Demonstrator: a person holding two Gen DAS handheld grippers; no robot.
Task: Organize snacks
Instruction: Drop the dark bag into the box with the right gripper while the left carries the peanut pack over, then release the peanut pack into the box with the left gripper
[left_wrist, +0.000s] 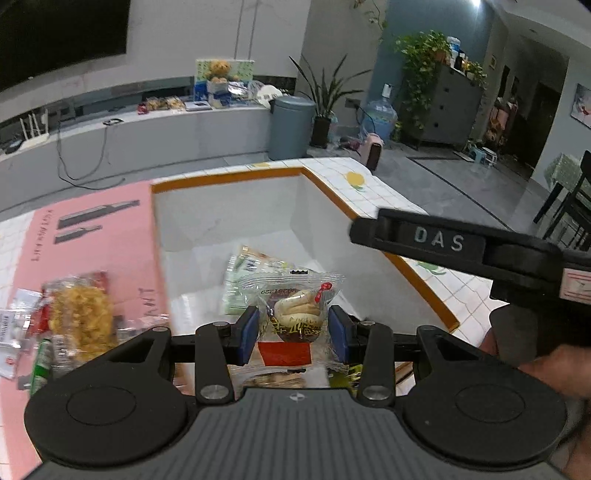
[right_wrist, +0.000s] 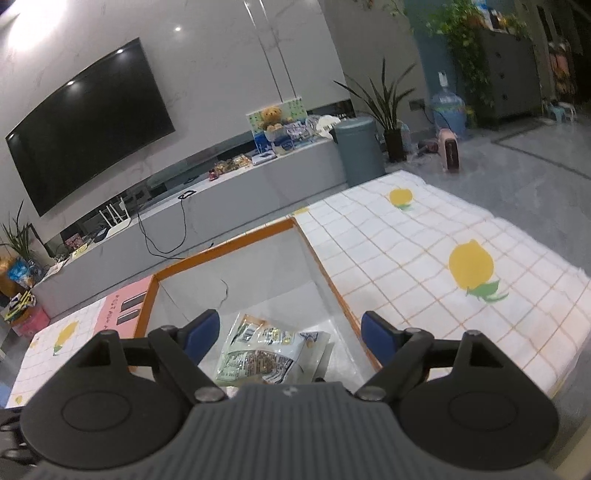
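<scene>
My left gripper (left_wrist: 291, 328) sits low in the centre of its own view, pointing downward, its blue pads (left_wrist: 246, 334) pressed in against both sides of what it carries. My right gripper (right_wrist: 288, 341) fills the bottom of its own view, pads (right_wrist: 201, 336) spread wide apart with nothing pinched between them. In the left view its black body enters from the right edge, my hand (left_wrist: 546, 365) beneath it.

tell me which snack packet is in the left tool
The clear-wrapped round pastry with the red label, pinched by the left tool above the box; the green packet lies inside it.
</scene>
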